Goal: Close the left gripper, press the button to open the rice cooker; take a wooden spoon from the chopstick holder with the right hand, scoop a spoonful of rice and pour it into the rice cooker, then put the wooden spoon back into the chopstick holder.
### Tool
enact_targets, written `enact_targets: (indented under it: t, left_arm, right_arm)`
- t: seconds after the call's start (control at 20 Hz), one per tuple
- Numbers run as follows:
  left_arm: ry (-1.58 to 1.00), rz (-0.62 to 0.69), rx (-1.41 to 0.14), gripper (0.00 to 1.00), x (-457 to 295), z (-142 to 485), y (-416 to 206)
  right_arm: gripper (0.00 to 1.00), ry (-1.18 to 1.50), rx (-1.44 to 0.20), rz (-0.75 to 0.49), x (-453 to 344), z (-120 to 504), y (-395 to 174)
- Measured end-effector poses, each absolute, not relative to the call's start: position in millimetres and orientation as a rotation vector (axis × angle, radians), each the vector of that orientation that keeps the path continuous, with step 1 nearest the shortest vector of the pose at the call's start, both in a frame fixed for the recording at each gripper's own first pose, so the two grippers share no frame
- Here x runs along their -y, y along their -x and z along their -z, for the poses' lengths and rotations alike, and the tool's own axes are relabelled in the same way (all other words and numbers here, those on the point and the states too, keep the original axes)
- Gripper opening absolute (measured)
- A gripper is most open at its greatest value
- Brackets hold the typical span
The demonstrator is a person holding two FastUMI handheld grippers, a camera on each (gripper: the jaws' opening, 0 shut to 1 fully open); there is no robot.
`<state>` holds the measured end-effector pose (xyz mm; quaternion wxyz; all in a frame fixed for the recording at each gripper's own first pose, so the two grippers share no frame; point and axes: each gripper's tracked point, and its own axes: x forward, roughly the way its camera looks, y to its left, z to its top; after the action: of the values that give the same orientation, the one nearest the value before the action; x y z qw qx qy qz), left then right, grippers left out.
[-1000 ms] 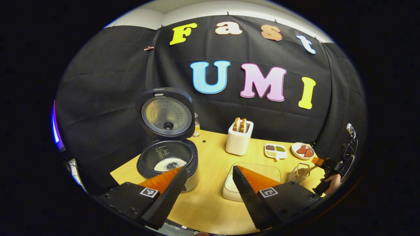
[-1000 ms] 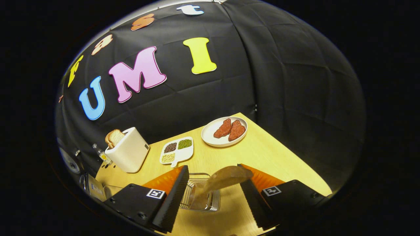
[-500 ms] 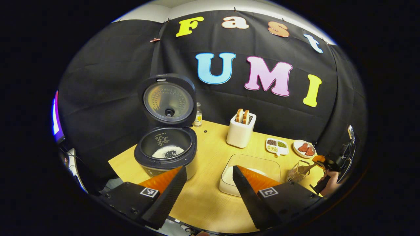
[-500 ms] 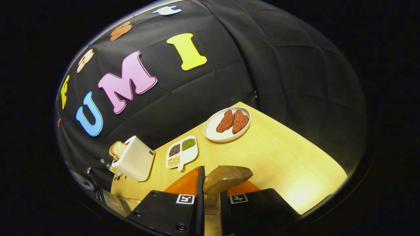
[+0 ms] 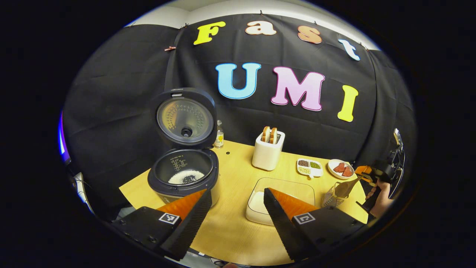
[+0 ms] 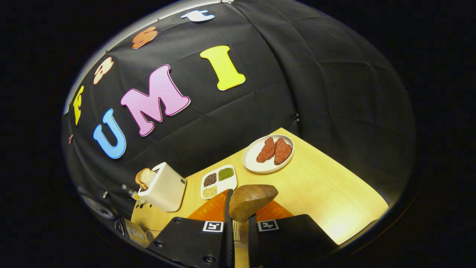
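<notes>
Rice cooker point(image 5: 183, 175) lid up, white rice w/ dark grains in pot, just ahead-left of left tongs point(image 5: 233, 217), spread open, holding nothing. Right tongs point(image 6: 241, 230) clamped on wooden spoon point(image 6: 251, 201), bowl poking up just past tips; in left gripper view spoon in chopstick holder point(image 5: 332, 197). Prob. mid take-spoon step. Next: lift clear, carry to rice tray point(image 5: 277, 201) on worktop point(image 5: 230, 230) for scoop. Spoon brown, smooth, rounded.

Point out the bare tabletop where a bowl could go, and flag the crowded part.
Bare: between rice cooker and toaster, and near the rice tray. Crowded: divided dish, plate, chopstick holder.
</notes>
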<state>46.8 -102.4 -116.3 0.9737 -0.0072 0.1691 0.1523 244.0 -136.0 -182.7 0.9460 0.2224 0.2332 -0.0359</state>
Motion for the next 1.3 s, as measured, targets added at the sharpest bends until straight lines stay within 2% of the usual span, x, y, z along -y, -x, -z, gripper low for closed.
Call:
enact_targets:
  t: [0.05, 0.1, 0.15, 0.2, 0.25, 0.3, 0.65, 0.95, 1.0, 1.05, 1.3]
  left_arm:
    - [0.021, -0.305, -0.337, 0.95, 98, 116, -46]
    - [0.026, -0.302, -0.332, 0.95, 89, 116, -46]
    - [0.028, -0.301, -0.327, 0.95, 84, 116, -47]
    - [0.033, -0.299, -0.324, 0.95, 76, 118, -46]
    - [0.04, -0.297, -0.323, 0.95, 68, 120, -46]
    - [0.051, -0.296, -0.324, 0.95, 58, 121, -46]
    - [0.09, -0.298, -0.313, 0.95, -8, 127, -35]
    - [0.101, -0.279, -0.325, 0.95, -41, 130, -27]
    - [0.095, -0.278, -0.329, 0.92, -45, 130, -27]
    - [0.088, -0.276, -0.332, 0.95, -50, 133, -26]
    - [0.065, -0.279, -0.367, 0.95, -69, 160, -24]
  right_arm:
    - [0.19, -0.432, -0.457, 0.068, 134, 170, -242]
    - [0.14, -0.415, -0.44, 0.062, 131, 157, -240]
    - [0.14, -0.411, -0.425, 0.053, 127, 146, -237]
    - [0.19, -0.413, -0.413, 0.041, 122, 133, -234]
    - [0.14, -0.421, -0.405, 0.028, 114, 123, -229]
    - [0.18, -0.433, -0.406, 0.016, 105, 116, -223]
    - [0.19, -0.427, -0.408, -0.103, 18, 80, -193]
    - [0.18, -0.36, -0.463, -0.194, -59, 109, -181]
    - [0.18, -0.338, -0.476, -0.2, -66, 119, -184]
    - [0.18, -0.323, -0.486, -0.203, -73, 129, -187]
    - [0.18, -0.235, -0.519, -0.181, -88, 179, -194]
